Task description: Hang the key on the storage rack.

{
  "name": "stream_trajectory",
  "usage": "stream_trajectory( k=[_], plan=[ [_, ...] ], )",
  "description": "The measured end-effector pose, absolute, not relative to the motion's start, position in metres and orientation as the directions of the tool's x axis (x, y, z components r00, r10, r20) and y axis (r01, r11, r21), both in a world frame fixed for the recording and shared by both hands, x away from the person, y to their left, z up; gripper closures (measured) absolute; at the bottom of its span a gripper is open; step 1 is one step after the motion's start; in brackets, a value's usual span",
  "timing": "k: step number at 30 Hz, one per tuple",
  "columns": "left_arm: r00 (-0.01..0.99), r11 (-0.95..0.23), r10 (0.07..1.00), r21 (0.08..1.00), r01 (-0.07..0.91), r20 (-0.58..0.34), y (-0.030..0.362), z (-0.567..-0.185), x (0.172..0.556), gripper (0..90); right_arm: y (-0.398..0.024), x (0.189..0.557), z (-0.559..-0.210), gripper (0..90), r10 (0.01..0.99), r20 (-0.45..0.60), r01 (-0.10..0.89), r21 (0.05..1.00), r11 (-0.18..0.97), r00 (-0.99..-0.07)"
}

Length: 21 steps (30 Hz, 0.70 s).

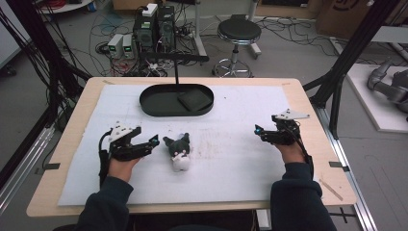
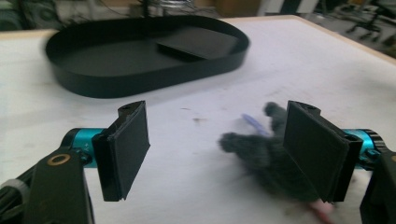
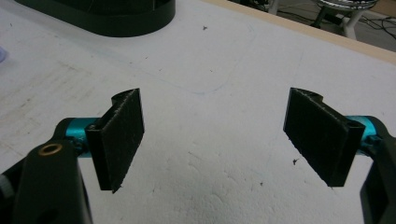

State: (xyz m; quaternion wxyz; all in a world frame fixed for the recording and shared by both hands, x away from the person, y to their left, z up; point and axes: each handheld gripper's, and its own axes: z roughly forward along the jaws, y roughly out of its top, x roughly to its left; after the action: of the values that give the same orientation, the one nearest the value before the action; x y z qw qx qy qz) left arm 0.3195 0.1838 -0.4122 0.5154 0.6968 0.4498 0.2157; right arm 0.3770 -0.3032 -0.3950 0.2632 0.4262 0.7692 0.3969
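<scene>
1. Plush toy [image 1: 178,151], dark grey with a white lower part, lies on the white mat [image 1: 231,159] covering the worktop [image 1: 308,110], a little left of centre and on the near side of the black oval tray [image 1: 176,100].
2. At the left, the left gripper [image 1: 153,142] is held in the person's left hand [image 1: 121,166] just beside the toy, pointing toward it. Its fingers [image 2: 125,149] stand wide apart and grip nothing. In the left gripper view the toy's dark fur [image 2: 268,156] lies between the fingers, close to one of them; whether it touches is unclear through the blur.
3. In the middle, farther back, the tray holds a flat black square piece [image 1: 195,99] at its right end.
4. At the right, the right gripper [image 1: 258,131] is held in the right hand [image 1: 288,151], well apart from the toy. Its fingers [image 3: 122,135] are spread wide over bare mat, holding nothing.
</scene>
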Motion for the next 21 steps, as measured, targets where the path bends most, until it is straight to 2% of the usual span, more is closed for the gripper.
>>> stream_trajectory(
  k=[7,8,13,17,19,20,21],
  plan=[
    [0.563,-0.105,0.800,0.876,0.472,-0.207,0.156,-0.427,0.337,25.1,-0.303,0.377,-0.395,20.7,0.859,-0.065,0.444,0.835,0.325,-0.507],
    [0.564,-0.107,0.790,0.852,0.512,-0.240,0.150,-0.433,0.343,25.1,-0.303,0.376,-0.395,20.7,0.860,-0.057,0.447,0.835,0.320,-0.508],
    [0.572,-0.076,0.758,0.829,0.554,-0.313,0.148,-0.437,0.352,26.2,-0.303,0.376,-0.395,20.7,0.855,-0.059,0.447,0.833,0.327,-0.516],
    [0.559,-0.016,0.708,0.781,0.625,-0.432,0.148,-0.443,0.358,24.9,-0.301,0.376,-0.396,20.8,0.850,-0.059,0.447,0.830,0.333,-0.523],
    [0.554,-0.007,0.699,0.771,0.636,-0.451,0.148,-0.444,0.359,24.9,-0.301,0.376,-0.396,20.8,0.851,-0.058,0.447,0.831,0.330,-0.522],
    [0.560,0.000,0.683,0.766,0.643,-0.470,0.149,-0.444,0.360,27.3,-0.301,0.376,-0.396,20.8,0.852,-0.056,0.447,0.832,0.328,-0.520],
    [0.573,0.003,0.664,0.768,0.641,-0.481,0.149,-0.444,0.360,35.5,-0.301,0.375,-0.396,20.8,0.852,-0.056,0.447,0.832,0.328,-0.521]
  ],
)
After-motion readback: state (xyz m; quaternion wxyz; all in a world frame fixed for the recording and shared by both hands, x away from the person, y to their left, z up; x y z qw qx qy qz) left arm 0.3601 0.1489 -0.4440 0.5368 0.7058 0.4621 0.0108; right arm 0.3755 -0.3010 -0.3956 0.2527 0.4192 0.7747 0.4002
